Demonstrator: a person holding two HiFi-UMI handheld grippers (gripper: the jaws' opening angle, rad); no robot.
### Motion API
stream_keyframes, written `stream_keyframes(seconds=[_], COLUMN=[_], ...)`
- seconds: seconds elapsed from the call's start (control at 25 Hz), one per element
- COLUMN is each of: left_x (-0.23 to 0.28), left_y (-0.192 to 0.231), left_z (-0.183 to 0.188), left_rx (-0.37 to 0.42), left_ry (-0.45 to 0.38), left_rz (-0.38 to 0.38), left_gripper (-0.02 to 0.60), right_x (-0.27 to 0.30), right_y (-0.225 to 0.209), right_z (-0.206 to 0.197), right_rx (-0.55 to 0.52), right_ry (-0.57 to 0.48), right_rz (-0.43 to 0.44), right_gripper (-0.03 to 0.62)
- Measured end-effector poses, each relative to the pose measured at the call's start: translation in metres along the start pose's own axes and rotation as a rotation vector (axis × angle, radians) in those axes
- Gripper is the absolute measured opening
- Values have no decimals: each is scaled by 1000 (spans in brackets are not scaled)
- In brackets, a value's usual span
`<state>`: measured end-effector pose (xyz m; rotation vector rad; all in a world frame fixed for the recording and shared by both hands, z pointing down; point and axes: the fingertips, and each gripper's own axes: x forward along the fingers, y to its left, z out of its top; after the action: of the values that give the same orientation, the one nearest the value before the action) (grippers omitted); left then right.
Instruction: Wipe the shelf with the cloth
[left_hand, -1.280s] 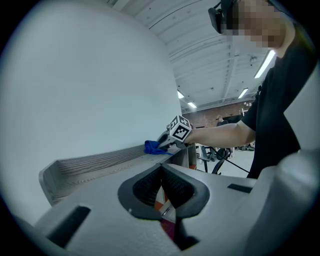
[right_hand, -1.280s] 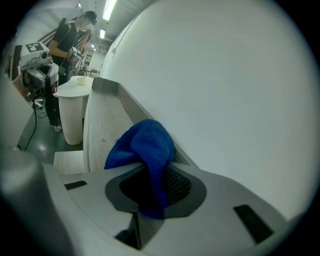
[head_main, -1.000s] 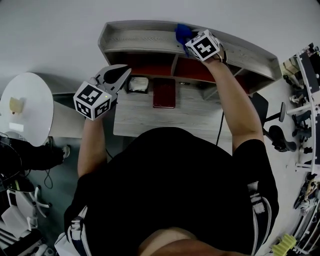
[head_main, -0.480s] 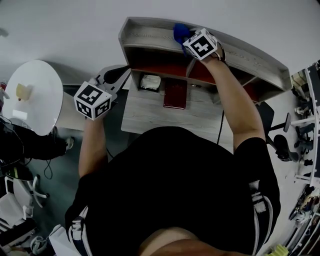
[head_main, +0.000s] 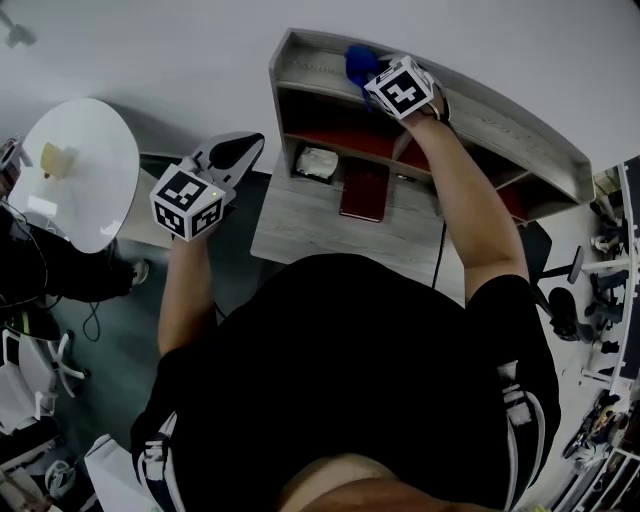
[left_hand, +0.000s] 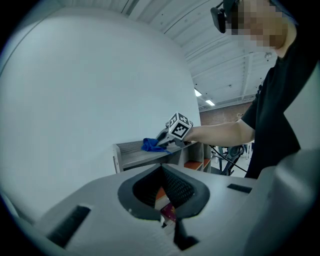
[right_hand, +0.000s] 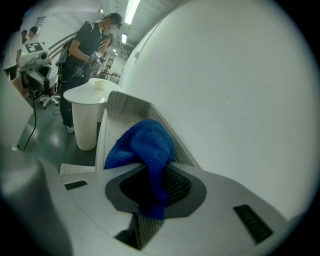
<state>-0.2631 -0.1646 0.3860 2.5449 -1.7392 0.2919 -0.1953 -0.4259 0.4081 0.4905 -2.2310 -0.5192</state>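
Along the top of the grey shelf (head_main: 500, 110), which stands at the far side of the wooden worktop (head_main: 320, 225) against a pale wall, the right tongs (head_main: 372, 74) are clamped on the blue cloth (head_main: 358, 60) near the board's left end. The left tongs (head_main: 240, 148) hang closed and empty left of the worktop, near a round white table (head_main: 70, 170).

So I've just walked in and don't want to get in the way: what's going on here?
A person is wiping the top board of the shelf. The right gripper is shut on the blue cloth, which rests on that board towards its left end, close to the wall. The left gripper is shut on nothing and hangs in the air left of the desk, away from the shelf.
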Motion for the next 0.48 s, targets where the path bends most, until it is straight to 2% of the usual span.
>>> stream_keyframes(seconds=[0.48], left_x=[-38], left_y=[26], left_z=[-19], left_rx=[-34], left_ry=[17], left_rz=[73], left_gripper=[17], right_x=[26], right_y=[33], right_z=[55], right_rx=[-53], right_ry=[-50], right_rz=[48], right_gripper=[67])
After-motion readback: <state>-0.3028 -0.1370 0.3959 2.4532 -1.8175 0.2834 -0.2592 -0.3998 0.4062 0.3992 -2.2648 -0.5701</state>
